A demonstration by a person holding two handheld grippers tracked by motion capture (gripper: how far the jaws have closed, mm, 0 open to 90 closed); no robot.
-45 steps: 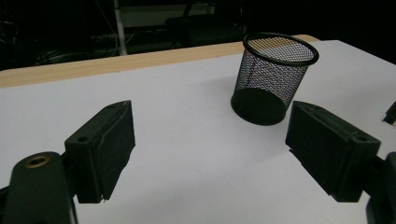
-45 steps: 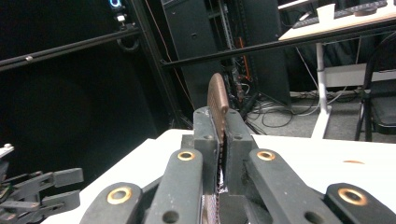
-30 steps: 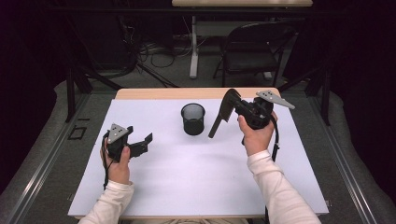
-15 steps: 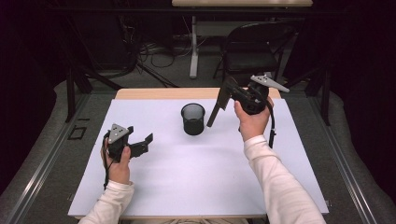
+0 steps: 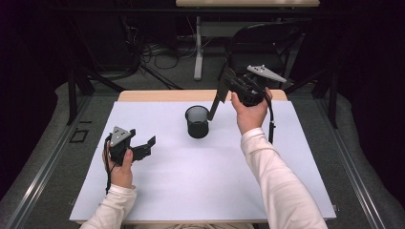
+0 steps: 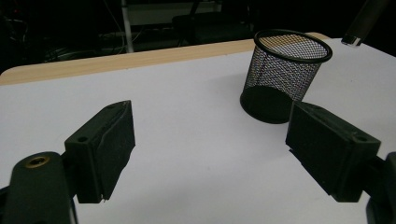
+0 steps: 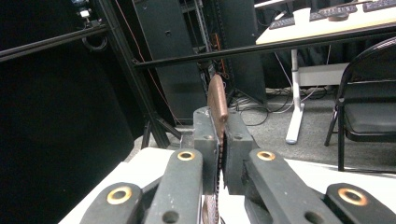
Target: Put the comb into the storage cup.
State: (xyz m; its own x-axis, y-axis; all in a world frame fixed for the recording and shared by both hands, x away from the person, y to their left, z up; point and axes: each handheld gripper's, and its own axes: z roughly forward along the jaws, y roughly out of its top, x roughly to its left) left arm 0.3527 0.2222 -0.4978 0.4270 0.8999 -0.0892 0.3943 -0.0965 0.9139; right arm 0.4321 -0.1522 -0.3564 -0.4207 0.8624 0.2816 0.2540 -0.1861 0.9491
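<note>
Right gripper view: right claw (image 7: 219, 154) clamped on a thin brown stick (image 7: 217, 105).
Stick looks light, stiff, slim; grip mid-shaft. Left claw (image 6: 210, 154) gapes by mesh cup (image 6: 285, 74).

The mesh cup (image 5: 197, 121) stands on the white sheet (image 5: 200, 176) toward its far middle; the left gripper (image 5: 143, 149) hovers nearer and left of it; the right gripper (image 5: 224, 88) hangs above, just right of it, clamping a thin stick (image 5: 215, 106) slanting toward the cup's rim.

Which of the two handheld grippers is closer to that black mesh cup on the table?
Right. The right gripper hovers just beyond the mesh cup, and the dark stick it clamps slants down toward the rim. The left gripper sits open, well off to the cup's near left.
</note>
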